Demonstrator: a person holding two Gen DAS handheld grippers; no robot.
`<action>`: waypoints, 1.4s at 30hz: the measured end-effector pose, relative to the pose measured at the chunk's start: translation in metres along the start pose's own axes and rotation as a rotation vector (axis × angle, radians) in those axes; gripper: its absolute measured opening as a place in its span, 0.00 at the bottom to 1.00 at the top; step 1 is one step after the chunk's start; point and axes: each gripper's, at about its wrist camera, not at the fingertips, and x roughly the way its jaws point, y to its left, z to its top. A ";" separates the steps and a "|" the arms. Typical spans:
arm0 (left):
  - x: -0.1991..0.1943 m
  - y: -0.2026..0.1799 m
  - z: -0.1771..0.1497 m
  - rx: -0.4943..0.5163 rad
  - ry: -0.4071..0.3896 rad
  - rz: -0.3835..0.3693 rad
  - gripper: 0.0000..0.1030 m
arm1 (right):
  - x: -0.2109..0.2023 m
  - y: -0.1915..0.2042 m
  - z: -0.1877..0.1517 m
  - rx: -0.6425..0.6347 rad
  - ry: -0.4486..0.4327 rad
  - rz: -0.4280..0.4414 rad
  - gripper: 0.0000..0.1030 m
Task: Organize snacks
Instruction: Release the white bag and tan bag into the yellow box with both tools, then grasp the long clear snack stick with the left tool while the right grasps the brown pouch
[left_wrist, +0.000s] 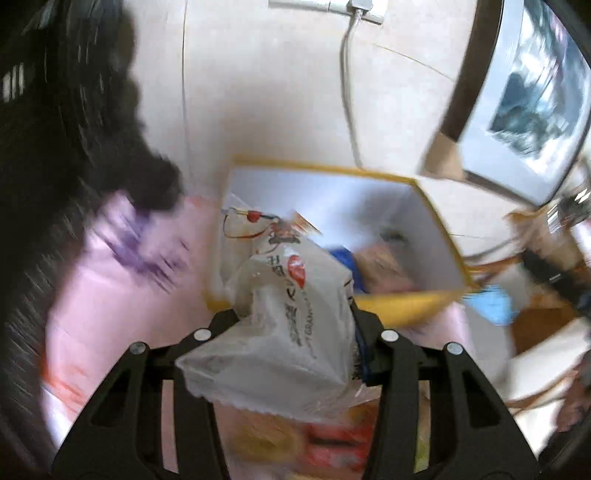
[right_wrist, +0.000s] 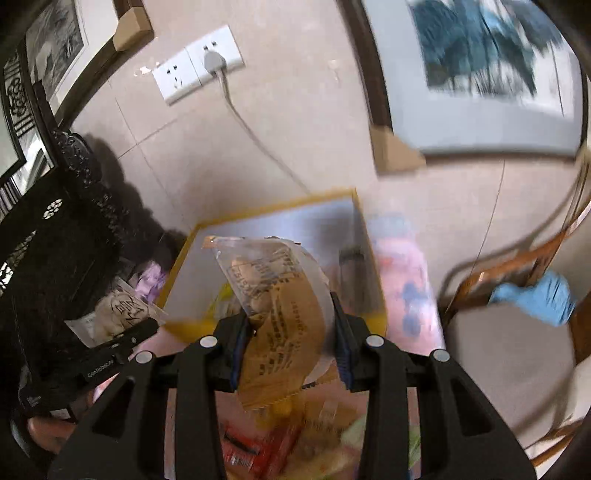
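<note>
Left wrist view: the left gripper (left_wrist: 293, 314) clenches a white snack packet (left_wrist: 291, 317), held just near the yellow-rimmed box (left_wrist: 436, 221), which already holds some items.

Right wrist view: the right gripper (right_wrist: 288, 321) grasps a brown snack packet (right_wrist: 280, 314) at the box's near edge; loose snacks (right_wrist: 295, 443) below remain unsorted.

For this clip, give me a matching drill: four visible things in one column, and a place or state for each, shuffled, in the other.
Things:
1. white snack packet
2. tan snack packet
3. yellow-rimmed box
4. grey plug

Places or states:
A. sits in the white wall socket
B. clamped in the right gripper
C. open-topped, standing ahead of both grippers
D. clamped in the left gripper

Pairs: 1-D, 2-B, 3-C, 4-A
</note>
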 end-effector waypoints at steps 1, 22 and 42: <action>0.000 -0.002 0.013 0.021 -0.028 0.081 0.46 | 0.003 0.005 0.010 -0.016 -0.011 -0.006 0.37; 0.070 -0.007 0.065 0.072 -0.025 0.101 0.77 | 0.093 0.001 0.066 -0.034 0.040 -0.029 0.60; 0.064 -0.037 -0.136 0.838 -0.036 0.023 0.98 | 0.111 -0.019 -0.166 0.116 0.402 -0.009 0.99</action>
